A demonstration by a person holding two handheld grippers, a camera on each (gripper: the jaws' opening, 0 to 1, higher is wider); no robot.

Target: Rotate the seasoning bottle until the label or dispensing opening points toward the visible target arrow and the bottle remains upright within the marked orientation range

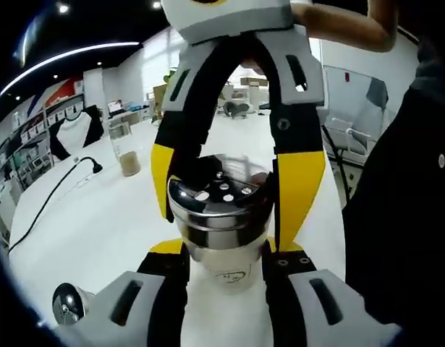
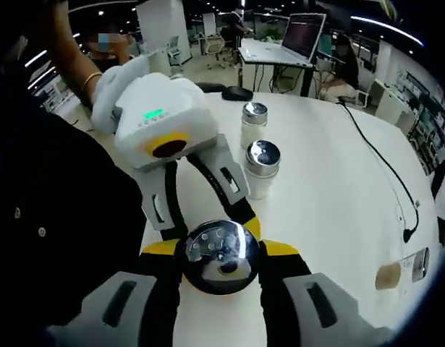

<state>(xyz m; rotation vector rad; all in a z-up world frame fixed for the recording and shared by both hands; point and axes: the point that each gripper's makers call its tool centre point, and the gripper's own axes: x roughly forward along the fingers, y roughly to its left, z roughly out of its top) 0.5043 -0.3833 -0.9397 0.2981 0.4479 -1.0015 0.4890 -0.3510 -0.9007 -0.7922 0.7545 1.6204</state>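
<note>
Three steel-capped seasoning shakers stand on the white bench (image 2: 338, 188): one seasoning bottle (image 1: 221, 217) clamped between both tools, left tool (image 1: 222, 249) and right tool (image 2: 221, 256); two others (image 2: 254, 123) (image 2: 263, 168) farther in. Its label print seems unreadable.

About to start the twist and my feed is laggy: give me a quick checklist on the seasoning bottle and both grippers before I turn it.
1. Left gripper around the seasoning bottle: ok, a jaw on each side, at the lower body.
2. Right gripper closed on the bottle: ok, yellow pads flank the cap.
3. Bottle upright: ok, cap faces up.
4. Shaker holes seen: ok, on cap top.
5. Target arrow or range marks: cannot tell, none seen on the table.
6. Two spare shakers clear of the grip: ok, they stand apart behind.
</note>
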